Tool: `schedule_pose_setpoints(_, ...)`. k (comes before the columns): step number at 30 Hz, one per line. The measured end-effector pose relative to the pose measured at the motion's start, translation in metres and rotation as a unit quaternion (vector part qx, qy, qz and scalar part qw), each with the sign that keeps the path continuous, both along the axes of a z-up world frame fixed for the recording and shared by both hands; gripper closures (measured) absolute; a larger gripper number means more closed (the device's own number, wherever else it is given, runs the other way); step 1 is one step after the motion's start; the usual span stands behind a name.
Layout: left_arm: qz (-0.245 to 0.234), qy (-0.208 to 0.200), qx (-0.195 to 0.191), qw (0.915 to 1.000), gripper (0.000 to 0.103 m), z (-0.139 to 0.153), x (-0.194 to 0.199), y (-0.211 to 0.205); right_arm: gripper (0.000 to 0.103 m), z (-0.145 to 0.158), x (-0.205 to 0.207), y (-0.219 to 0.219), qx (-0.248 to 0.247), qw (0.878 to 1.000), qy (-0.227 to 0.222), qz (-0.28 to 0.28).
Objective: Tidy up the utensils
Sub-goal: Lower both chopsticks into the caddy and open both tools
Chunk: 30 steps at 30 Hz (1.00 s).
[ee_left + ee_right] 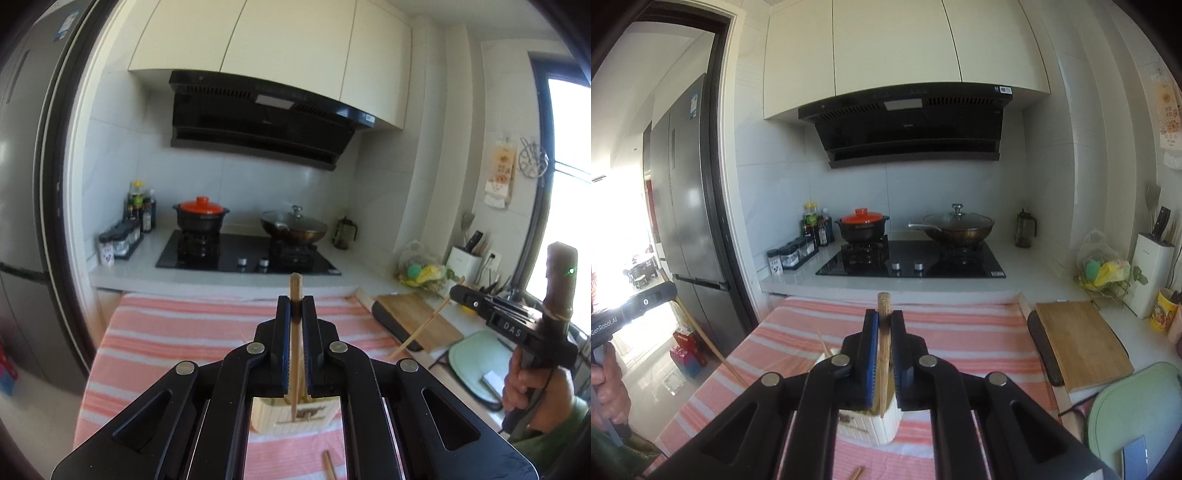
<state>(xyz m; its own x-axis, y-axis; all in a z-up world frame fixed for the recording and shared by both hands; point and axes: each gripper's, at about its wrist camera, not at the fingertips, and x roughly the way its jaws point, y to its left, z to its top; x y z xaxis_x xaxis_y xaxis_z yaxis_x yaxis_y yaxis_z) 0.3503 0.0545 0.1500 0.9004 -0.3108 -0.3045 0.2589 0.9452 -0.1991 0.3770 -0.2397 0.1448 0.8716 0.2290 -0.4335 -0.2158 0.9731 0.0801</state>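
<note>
Pink-and-white striped cloth covers the work surface; its far edge butts the pale counter carrying the black glass hob. Its left edge drops off toward the grey refrigerator and an open doorway. On the right it is bounded by a rectangular wooden cutting board and a mint-green mat. Open air above the cloth up to the black range hood.

Left gripper: black jaws with blue pads pressed together on a light wooden chopstick. In its own view the stick's long axis runs along the fingers, blunt end poking out past the tips toward the hob. From the right wrist view the same stick slants down toward the cloth.

Right gripper: likewise pinching a second wooden chopstick, ridged round end past the tips, axis along the fingers. From the left wrist view this one also hangs slanted, thin end low.

Below both grippers stands a cream ribbed utensil holder on the cloth, other sticks rising from it. A loose chopstick end lies on the cloth near the frame's bottom.
</note>
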Motion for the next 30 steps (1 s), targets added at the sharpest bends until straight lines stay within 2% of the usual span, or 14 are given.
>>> schedule_pose_setpoints(3, 0.007, 0.011, 0.001, 0.9999, 0.099, -0.004, 0.036, -0.01, 0.096, 0.002, 0.023, 0.011, -0.003, 1.0, -0.008, 0.009)
schedule_pose_setpoints(5, 0.008, 0.036, -0.001, 0.9993, 0.099, -0.017, 0.063, -0.017, 0.096, -0.007, 0.043, 0.019, -0.006, 1.0, 0.008, 0.017)
schedule_pose_setpoints(10, 0.006, 0.117, -0.002, 0.9931, 0.099, -0.07, 0.126, -0.031, 0.096, -0.058, 0.096, 0.041, -0.02, 0.995, 0.092, 0.043)
schedule_pose_setpoints(16, -0.009, 0.196, 0.001, 0.9806, 0.099, -0.122, 0.172, -0.045, 0.095, -0.126, 0.152, 0.054, -0.003, 0.979, 0.194, 0.062)
schedule_pose_setpoints(18, -0.005, 0.211, 0.0, 0.9775, 0.085, -0.127, 0.179, -0.046, 0.092, -0.136, 0.163, 0.054, 0.003, 0.978, 0.202, 0.051)
schedule_pose_setpoints(19, 0.0, 0.216, -0.004, 0.9764, 0.069, -0.128, 0.179, -0.045, 0.087, -0.137, 0.166, 0.053, 0.006, 0.979, 0.199, 0.045)
schedule_pose_setpoints(20, 0.005, 0.215, -0.008, 0.9765, 0.057, -0.126, 0.176, -0.042, 0.075, -0.135, 0.166, 0.051, 0.013, 0.981, 0.192, 0.04)
schedule_pose_setpoints(21, 0.007, 0.21, -0.011, 0.9777, 0.054, -0.123, 0.169, -0.039, 0.068, -0.131, 0.163, 0.047, 0.023, 0.982, 0.182, 0.035)
schedule_pose_setpoints(24, 0.001, 0.2, 0.011, 0.9797, 0.045, -0.115, 0.145, -0.032, 0.066, -0.112, 0.143, 0.04, 0.031, 0.986, 0.159, 0.039)
schedule_pose_setpoints(26, -0.01, 0.201, 0.035, 0.9788, 0.035, -0.113, 0.119, -0.026, 0.064, -0.103, 0.12, 0.038, 0.009, 0.988, 0.146, 0.046)
schedule_pose_setpoints(28, -0.028, 0.208, 0.062, 0.9758, 0.028, -0.116, 0.085, -0.019, 0.053, -0.099, 0.084, 0.034, -0.017, 0.99, 0.134, 0.051)
schedule_pose_setpoints(29, -0.039, 0.213, 0.078, 0.9731, 0.025, -0.119, 0.064, -0.015, 0.048, -0.1, 0.064, 0.032, -0.03, 0.989, 0.132, 0.055)
schedule_pose_setpoints(30, -0.049, 0.217, 0.096, 0.9703, 0.025, -0.123, 0.045, -0.012, 0.047, -0.104, 0.043, 0.029, -0.044, 0.988, 0.131, 0.063)
